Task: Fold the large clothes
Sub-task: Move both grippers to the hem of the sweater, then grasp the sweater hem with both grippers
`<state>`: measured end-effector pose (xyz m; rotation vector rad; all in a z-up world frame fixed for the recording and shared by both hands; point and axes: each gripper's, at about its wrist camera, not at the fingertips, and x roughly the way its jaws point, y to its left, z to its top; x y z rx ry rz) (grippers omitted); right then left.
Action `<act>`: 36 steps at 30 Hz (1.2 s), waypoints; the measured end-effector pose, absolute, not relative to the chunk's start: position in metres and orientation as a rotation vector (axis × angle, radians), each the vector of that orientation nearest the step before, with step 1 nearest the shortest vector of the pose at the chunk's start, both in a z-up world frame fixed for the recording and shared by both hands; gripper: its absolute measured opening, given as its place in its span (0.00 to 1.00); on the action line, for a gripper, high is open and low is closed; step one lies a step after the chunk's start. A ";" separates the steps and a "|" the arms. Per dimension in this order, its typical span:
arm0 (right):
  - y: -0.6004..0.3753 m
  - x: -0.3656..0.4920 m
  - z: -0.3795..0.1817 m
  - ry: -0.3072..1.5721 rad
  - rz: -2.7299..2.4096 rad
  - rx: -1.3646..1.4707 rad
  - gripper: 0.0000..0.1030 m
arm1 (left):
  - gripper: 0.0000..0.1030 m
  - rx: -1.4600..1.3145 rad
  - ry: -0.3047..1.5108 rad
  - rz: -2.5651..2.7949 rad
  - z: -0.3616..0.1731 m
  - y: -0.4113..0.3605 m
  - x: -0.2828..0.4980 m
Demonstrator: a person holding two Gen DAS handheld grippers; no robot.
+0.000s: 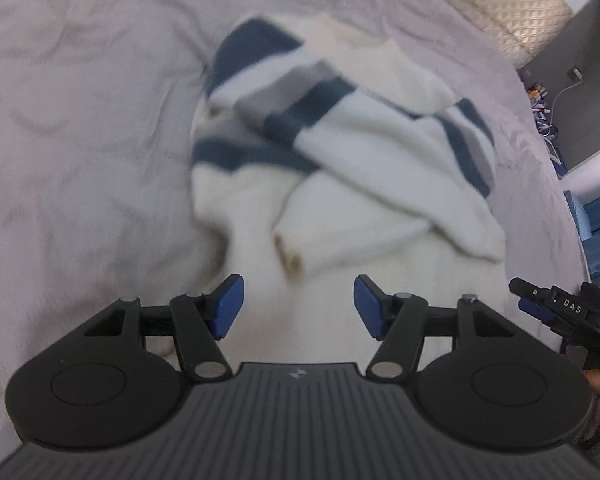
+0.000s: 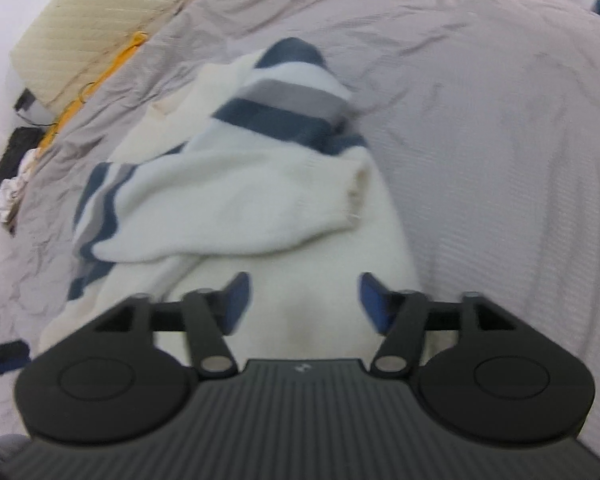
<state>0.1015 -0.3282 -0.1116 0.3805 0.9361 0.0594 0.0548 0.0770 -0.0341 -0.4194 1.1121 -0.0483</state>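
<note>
Sweater (image 1: 340,168), cream with navy and grey stripes, lying crumpled and partly folded on the pale grey bedspread (image 1: 80,140), sleeves crossed over the body. Just ahead of and beneath the left tool (image 1: 299,306), blue pads spread wide with nothing between them, only cream knit showing below the gap. Likewise below the right tool (image 2: 304,304), jaws wide and empty, cuffed sleeve (image 2: 352,192) lying just beyond its fingertips.

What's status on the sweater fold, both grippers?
Left gripper open, empty. Right gripper open, empty. Striped sweater on bed cover, sleeves folded in. Nothing in the way.
</note>
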 end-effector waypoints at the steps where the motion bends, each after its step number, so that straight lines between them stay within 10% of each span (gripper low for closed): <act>1: -0.330 0.098 -0.115 0.932 0.035 0.369 0.72 | 0.64 -0.420 1.122 -0.039 -0.038 0.079 0.054; 4: -0.339 0.091 -0.131 0.911 -0.060 0.408 0.84 | 0.65 -0.423 1.145 0.003 -0.048 0.087 0.052; 30: -0.352 0.090 -0.168 1.030 0.279 0.959 0.85 | 0.67 -0.680 1.258 0.017 -0.102 0.101 0.054; 36: -0.344 0.092 -0.173 1.107 0.214 0.895 0.64 | 0.66 -0.664 1.268 -0.039 -0.101 0.097 0.045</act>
